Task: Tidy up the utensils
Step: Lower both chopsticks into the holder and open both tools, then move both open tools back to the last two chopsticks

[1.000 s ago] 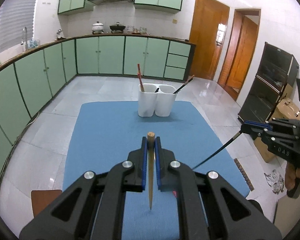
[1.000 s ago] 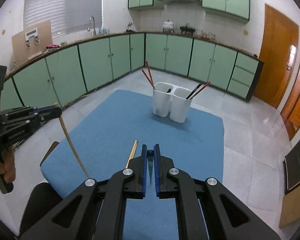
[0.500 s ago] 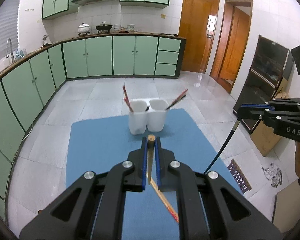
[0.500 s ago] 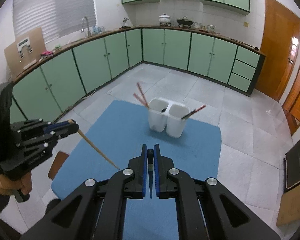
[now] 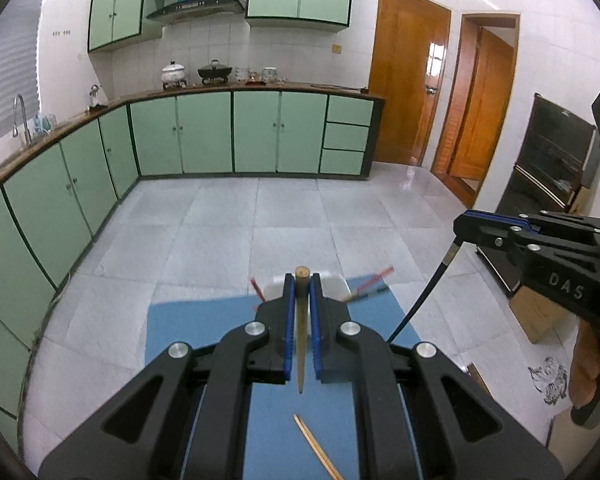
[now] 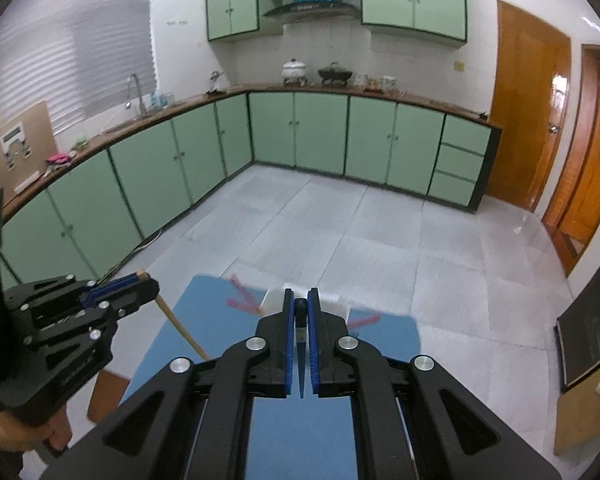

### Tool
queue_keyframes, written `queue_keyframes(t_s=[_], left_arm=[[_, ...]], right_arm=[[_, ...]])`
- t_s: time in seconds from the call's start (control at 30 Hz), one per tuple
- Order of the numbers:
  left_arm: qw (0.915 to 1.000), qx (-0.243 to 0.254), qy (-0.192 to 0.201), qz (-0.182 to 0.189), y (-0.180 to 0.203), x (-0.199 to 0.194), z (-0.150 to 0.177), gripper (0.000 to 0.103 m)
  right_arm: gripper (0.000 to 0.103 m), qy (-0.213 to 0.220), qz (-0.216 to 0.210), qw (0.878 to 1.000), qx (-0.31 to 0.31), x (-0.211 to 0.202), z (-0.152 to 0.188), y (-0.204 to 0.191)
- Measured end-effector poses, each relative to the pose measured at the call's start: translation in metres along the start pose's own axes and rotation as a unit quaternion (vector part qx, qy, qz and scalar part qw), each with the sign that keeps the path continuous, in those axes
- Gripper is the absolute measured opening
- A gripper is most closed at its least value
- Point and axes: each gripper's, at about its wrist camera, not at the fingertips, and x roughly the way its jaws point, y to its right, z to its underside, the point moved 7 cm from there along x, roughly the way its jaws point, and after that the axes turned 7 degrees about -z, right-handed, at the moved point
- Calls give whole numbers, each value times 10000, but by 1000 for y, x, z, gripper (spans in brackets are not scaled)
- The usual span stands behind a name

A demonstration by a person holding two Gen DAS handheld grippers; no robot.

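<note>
My left gripper is shut on a tan wooden chopstick that hangs point down between its blue pads. My right gripper is shut on a black chopstick; it also shows in the left wrist view. The white two-cup utensil holder stands at the far end of the blue mat, mostly hidden behind the fingers, with red chopsticks sticking out. A second tan chopstick lies on the mat below the left gripper. Both grippers are raised above the mat.
Green kitchen cabinets run along the back and left walls. Wooden doors stand at the right. A dark cabinet and a cardboard box sit on the floor to the right. A brown stool is beside the mat's left edge.
Both grippers have risen and tilted up with their chopsticks, so the holder has dropped low in both views, behind the fingers. The second tan chopstick has come into the left wrist view.
</note>
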Motion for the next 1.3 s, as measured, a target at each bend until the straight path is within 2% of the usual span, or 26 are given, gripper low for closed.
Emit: queue_keyframes(t_s=[0.23,0.43,0.6,0.7,0.8,0.9,0.93,1.1,1.2,1.3], left_arm=[[9996,-80,118,-240,2,44,-56,6],[9988,-14,236,-434,6,88,-83,6],[9988,-32,87,-471,4,132,-69,6],[9985,-32,-201,-501,1,162,-43,6],[9979,48,-423,-483,0,174,-22,7],[9978,102,-449,-468,-6,167,-14,14],[9980,101,-408,-475,-9,160,-14,20],[9987,109,-105,-488,-26,110,-16,37],[9989,43,15,-461,-37,78,-7,46],[9990,90,73,-435,-48,42,22,54]], right_arm=[[6,384,221,9988,191,35,-48,22],[6,359,381,9979,368,86,-55,50],[6,81,363,9981,487,128,-28,70],[6,-170,331,9980,519,151,-5,79],[8,-351,228,9974,595,160,12,83],[11,-312,253,9973,616,155,18,86],[11,-283,240,9973,627,149,19,88],[12,29,114,9979,630,104,23,87],[15,267,11,9986,464,66,41,77],[19,468,-6,9988,107,31,77,61]])
